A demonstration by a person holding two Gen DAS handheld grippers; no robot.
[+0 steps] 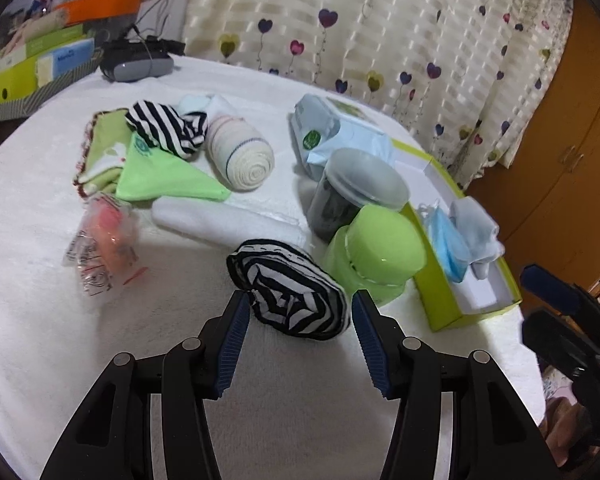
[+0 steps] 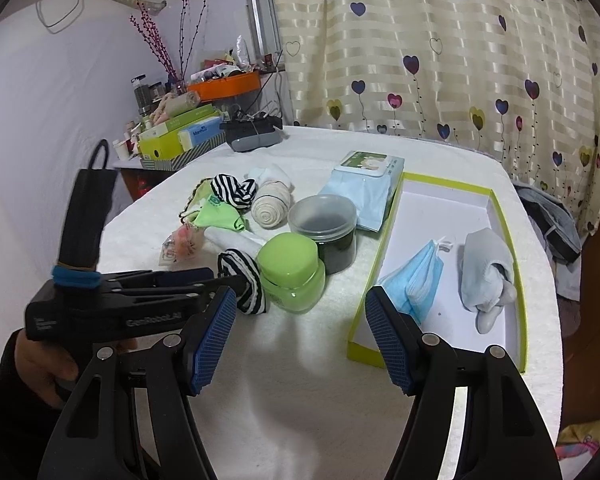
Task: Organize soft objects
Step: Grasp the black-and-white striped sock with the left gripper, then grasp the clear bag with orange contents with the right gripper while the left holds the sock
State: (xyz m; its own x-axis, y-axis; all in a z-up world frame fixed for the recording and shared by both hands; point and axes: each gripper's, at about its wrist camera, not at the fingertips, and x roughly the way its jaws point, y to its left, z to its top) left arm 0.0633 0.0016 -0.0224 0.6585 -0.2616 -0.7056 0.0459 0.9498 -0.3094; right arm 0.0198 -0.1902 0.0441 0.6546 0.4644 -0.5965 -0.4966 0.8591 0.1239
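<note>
"GenRobot.AI" in raised letters on the side of the left gripper [image 2: 224, 280], just left of the right gripper's fingers | other labels on boxes and packets far ahead: too blurred to read

Black-and-white striped sock [image 1: 290, 292], lime-green jar [image 1: 374, 256], light-blue mask [image 2: 416, 278], cream heart-print curtain [image 2: 440, 52]

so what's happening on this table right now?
A person is sorting soft items into the green-edged box, which already holds a blue face mask and a pale grey sock. The left claw is open around a rolled black-and-white striped sock, not yet closed on it. The right claw hovers open and empty near the box.
</note>
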